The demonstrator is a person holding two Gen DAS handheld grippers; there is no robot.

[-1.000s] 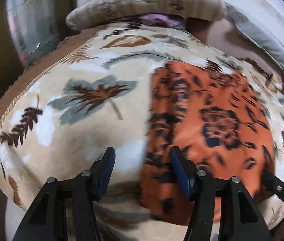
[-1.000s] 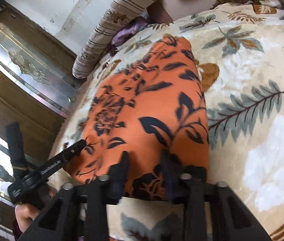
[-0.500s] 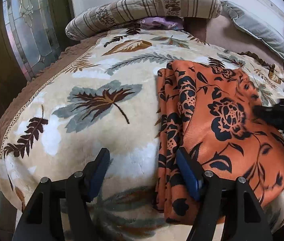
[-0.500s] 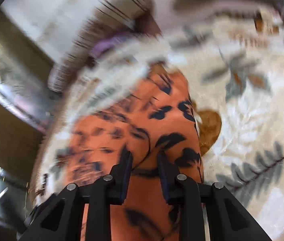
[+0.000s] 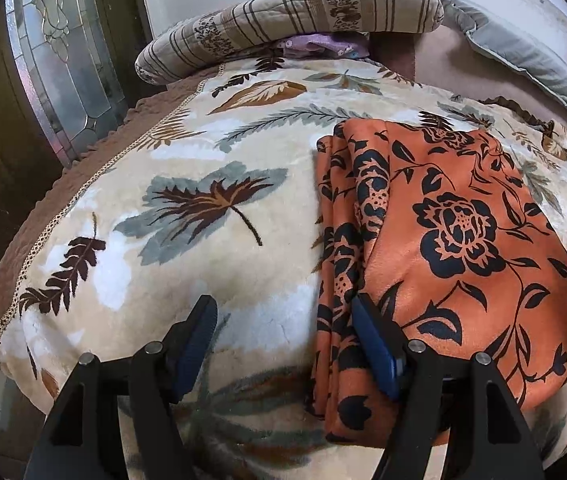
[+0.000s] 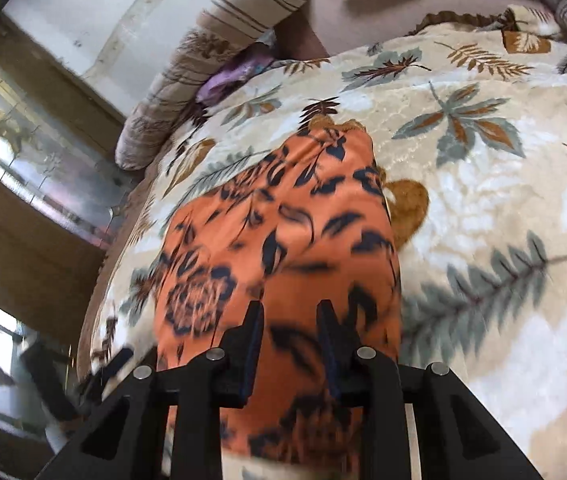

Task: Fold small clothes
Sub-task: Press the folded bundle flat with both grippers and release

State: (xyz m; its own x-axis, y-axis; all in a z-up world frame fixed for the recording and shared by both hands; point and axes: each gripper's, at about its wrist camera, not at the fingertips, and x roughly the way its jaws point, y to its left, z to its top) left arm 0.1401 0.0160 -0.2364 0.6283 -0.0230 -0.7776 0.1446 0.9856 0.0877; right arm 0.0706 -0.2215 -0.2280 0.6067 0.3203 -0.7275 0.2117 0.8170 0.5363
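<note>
orange black-flowered cloth [image 5: 459, 248] now lies folded flat on the leaf-print bed blanket [image 5: 187, 216]; left hand-held gripper [image 5: 283, 344] is spread and empty, right hand-held gripper [image 6: 289, 340], slightly parted, has just been opening above it.

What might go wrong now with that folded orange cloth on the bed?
The orange cloth lies folded in loose layers along its left edge. The left gripper stands open there with one finger over that edge, so it might snag and undo the fold. The plush blanket underneath is soft, so pressing may rumple everything.
</note>
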